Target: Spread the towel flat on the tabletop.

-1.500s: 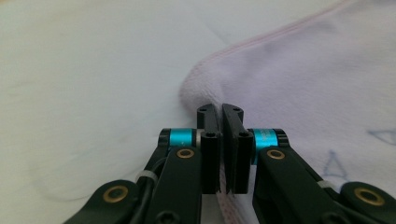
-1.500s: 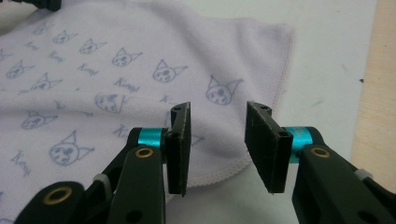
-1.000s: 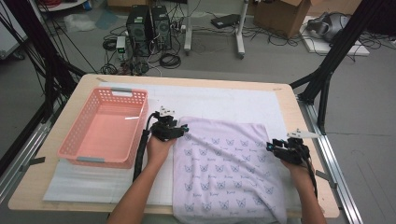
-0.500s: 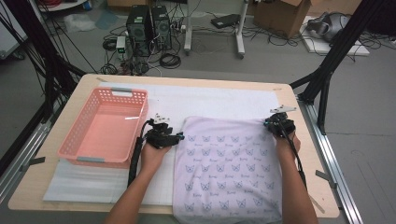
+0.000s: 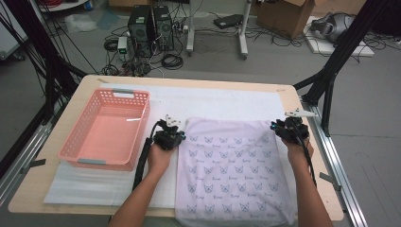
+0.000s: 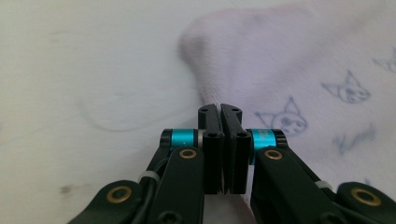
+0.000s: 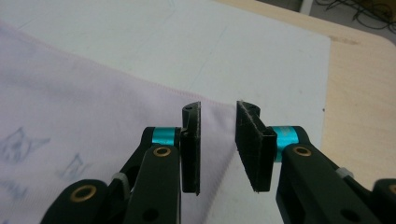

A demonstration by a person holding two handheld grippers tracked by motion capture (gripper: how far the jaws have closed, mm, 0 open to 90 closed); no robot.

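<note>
Pale pink towel with a cat-face print spread flat on the white mat, its near edge hanging over the table front. Left gripper at the towel's far left corner, 2 jaws clenched together on the fabric — cloth pinched between them in the left gripper view. Right gripper at the far right corner, jaws spread apart, straddling the hemmed edge in the right gripper view — nothing grasped. Pink plastic basket standing left of the towel, apart from it.
</note>
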